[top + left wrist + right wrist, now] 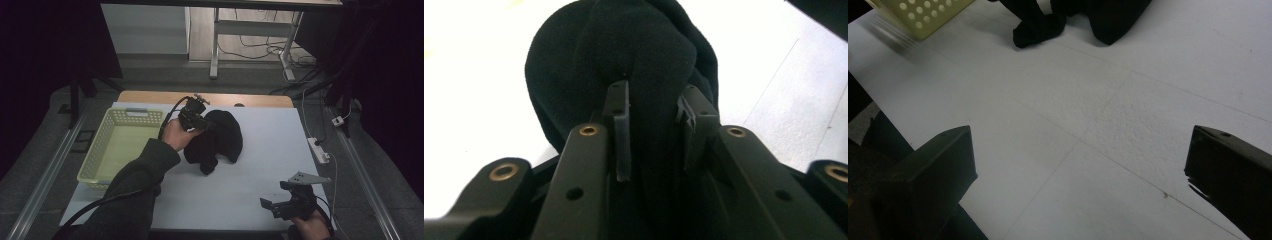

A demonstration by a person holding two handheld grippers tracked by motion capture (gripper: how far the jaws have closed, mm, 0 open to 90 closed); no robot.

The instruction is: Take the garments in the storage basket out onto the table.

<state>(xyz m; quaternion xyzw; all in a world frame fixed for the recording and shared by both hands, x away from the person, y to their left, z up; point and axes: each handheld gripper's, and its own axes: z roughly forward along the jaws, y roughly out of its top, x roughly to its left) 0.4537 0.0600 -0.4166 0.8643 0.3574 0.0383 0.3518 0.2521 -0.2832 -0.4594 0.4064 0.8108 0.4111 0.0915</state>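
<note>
From the high view, the left gripper (pixel 196 116) sits on the upper left edge of the black cloth (pixel 220 137), which lies mid-counter (pixel 260 175) just right of the yellow basket (pixel 125 145); the right gripper (pixel 292 200) hangs well apart at the near right corner, so the left is clearly the nearer one. Left gripper view: its fingers (pixel 621 125) are pinched narrow on a raised fold of cloth (pixel 644 60) running straight ahead. Right gripper view: fingers (pixel 943 160) spread wide and empty, cloth (pixel 1058 20) far ahead, basket (pixel 923 15) corner up left. My guess is basket next (short hop left, bare counter all around).
</note>
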